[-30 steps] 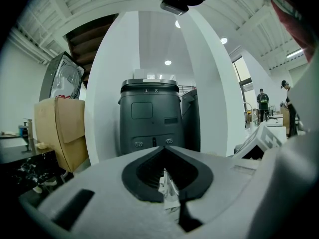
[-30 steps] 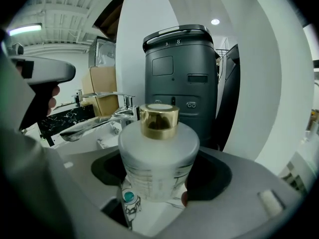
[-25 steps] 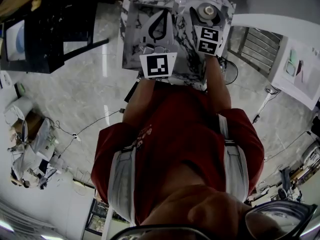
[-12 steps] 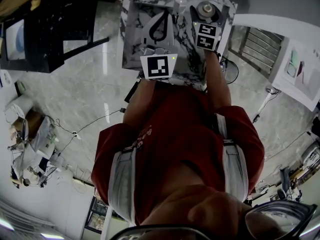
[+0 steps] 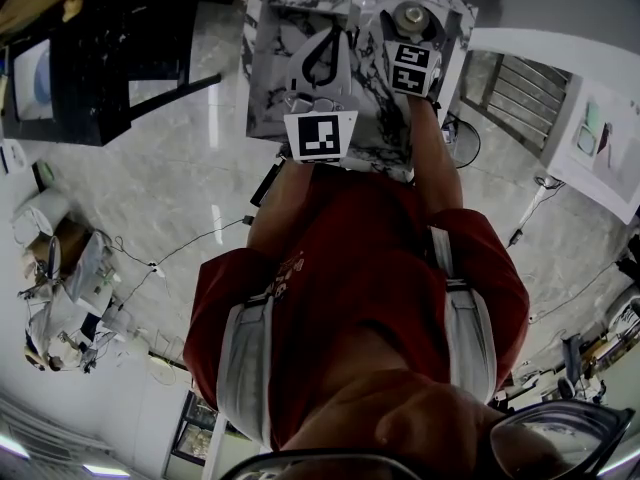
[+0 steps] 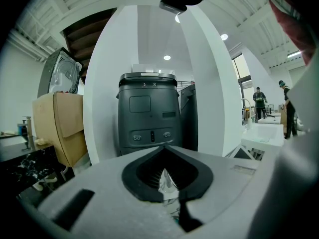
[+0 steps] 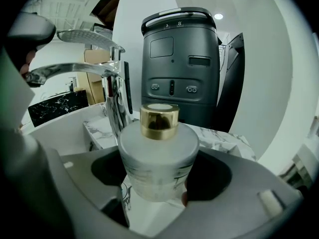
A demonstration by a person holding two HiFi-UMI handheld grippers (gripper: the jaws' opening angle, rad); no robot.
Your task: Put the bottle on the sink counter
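Note:
A frosted white bottle (image 7: 158, 158) with a gold cap (image 7: 159, 121) sits between the jaws of my right gripper (image 7: 159, 176), which is shut on its body. It is over the marbled sink counter (image 7: 222, 137), just right of the chrome faucet (image 7: 113, 83); whether its base touches I cannot tell. In the head view the bottle's cap (image 5: 412, 15) shows at the counter's (image 5: 270, 88) far right corner. My left gripper (image 5: 322, 60) hovers over the counter's middle, jaw tips together (image 6: 166, 149), holding nothing I can make out.
A white basin (image 7: 60, 128) lies left of the faucet. Behind the counter stands a dark grey machine (image 6: 148, 113) against a white pillar, with a cardboard box (image 6: 57, 123) to its left. People (image 6: 259, 101) stand far off at the right. A black table (image 5: 90, 58) is at the left.
The right gripper with the bottle has sunk a little toward the counter's far corner. The left gripper has hardly shifted.

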